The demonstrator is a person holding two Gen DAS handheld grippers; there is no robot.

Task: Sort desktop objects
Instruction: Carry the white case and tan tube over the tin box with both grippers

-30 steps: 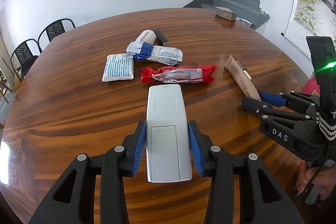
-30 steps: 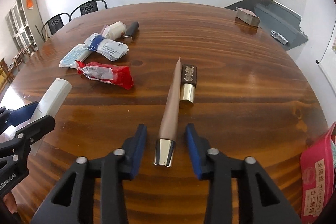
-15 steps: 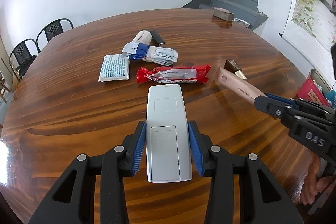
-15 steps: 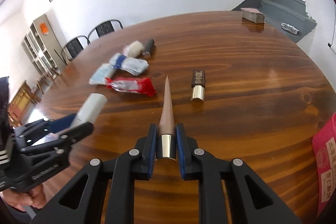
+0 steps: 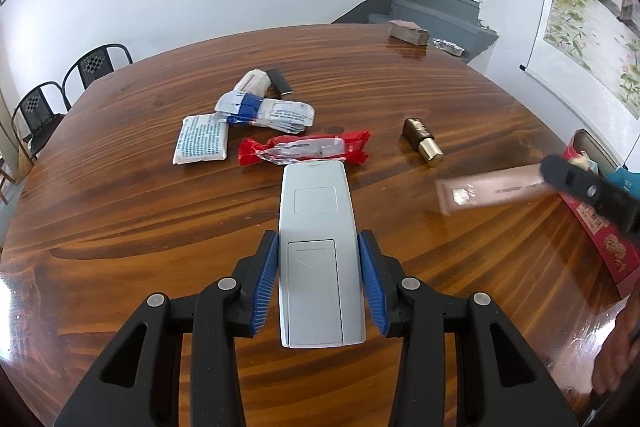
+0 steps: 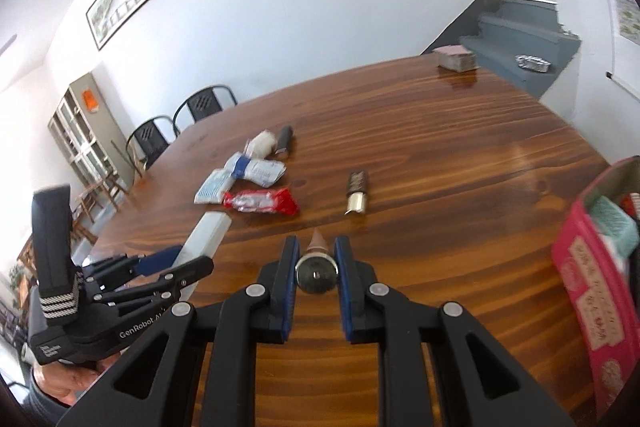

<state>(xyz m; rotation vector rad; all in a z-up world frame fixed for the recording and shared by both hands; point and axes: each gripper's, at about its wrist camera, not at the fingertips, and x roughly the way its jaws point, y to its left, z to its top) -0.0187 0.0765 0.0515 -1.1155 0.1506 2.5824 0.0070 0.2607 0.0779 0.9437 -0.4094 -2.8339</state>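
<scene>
My left gripper [image 5: 319, 241] is shut on a white remote control [image 5: 320, 259], back side up, held above the wooden table [image 5: 120, 207]. My right gripper [image 6: 316, 245] is shut on a pink tube [image 6: 317, 271] by its silver cap end. The tube [image 5: 492, 189] hangs blurred above the table's right side, its flat end pointing left. In the right wrist view the left gripper [image 6: 172, 263] and the remote [image 6: 208, 235] show at the left. A brown and gold lipstick [image 5: 422, 141] lies on the table past the tube.
A red packet [image 5: 304, 149], two white and blue packets [image 5: 202, 143] [image 5: 266, 111], a white roll and a small black item [image 5: 280, 87] lie mid-table. A red box [image 6: 596, 291] with things inside stands at the right edge. A wooden block [image 5: 408, 31] sits far back. Chairs stand beyond the left.
The right gripper closed on the pink tube, lifted it off the table and swung it to the right, away from the lipstick. The left gripper with the remote stayed put.
</scene>
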